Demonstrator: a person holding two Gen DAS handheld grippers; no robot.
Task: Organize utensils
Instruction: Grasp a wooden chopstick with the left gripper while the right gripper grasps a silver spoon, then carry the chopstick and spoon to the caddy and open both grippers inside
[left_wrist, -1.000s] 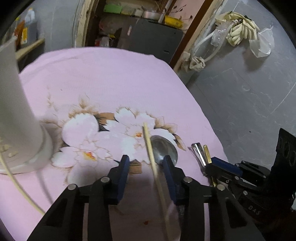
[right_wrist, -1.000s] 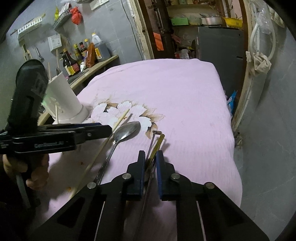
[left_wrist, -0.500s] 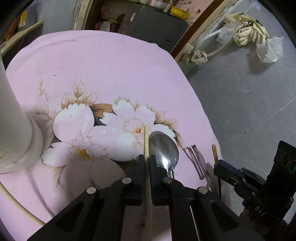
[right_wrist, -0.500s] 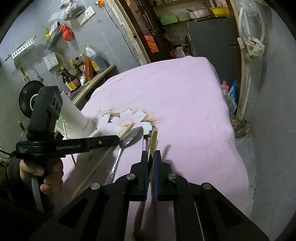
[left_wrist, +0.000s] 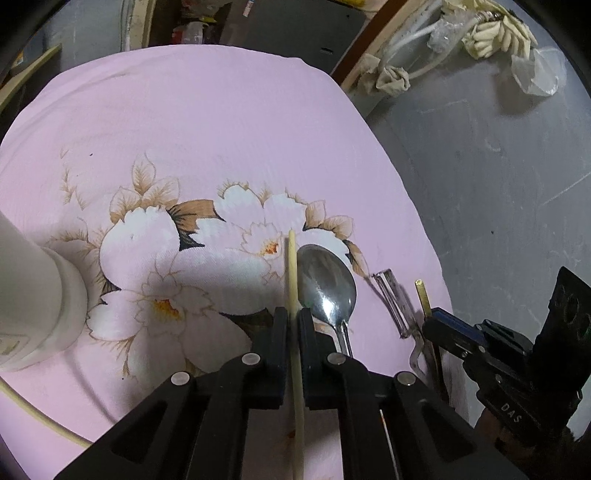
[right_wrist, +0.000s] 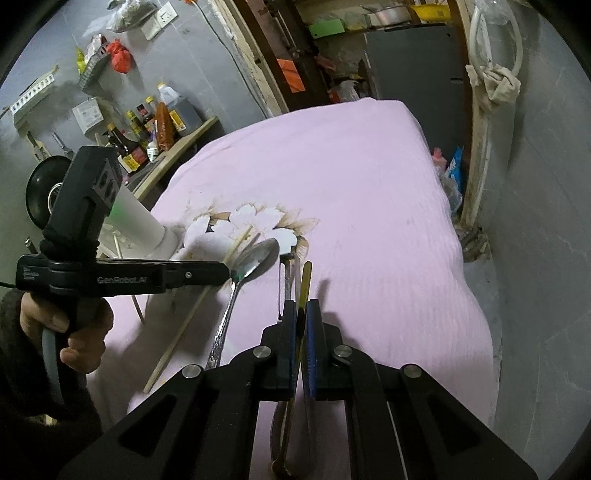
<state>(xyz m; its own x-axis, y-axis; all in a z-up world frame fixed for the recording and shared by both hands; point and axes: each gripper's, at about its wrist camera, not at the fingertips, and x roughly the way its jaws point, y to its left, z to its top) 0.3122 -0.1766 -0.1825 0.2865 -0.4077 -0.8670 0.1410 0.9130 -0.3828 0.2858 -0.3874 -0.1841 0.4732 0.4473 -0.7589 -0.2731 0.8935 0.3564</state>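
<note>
On a pink flowered cloth (left_wrist: 229, 122), two handheld grippers each pinch one utensil.

Nearest, the left gripper (left_wrist: 293, 321) has its jaws closed on a pale wooden chopstick (left_wrist: 291, 266); the right gripper (right_wrist: 303, 314) has its jaws closed on a yellowish flat stick (right_wrist: 305, 280). Metal tongs (left_wrist: 393, 302) lie beside that stick, arms close together. A steel spoon (left_wrist: 327, 284) lies between chopstick and tongs, bowl pointing away. Farther left stands a white holder (right_wrist: 147, 229); its contents cannot be made out. A hand (right_wrist: 79, 332) grips the left gripper's handle.
</note>
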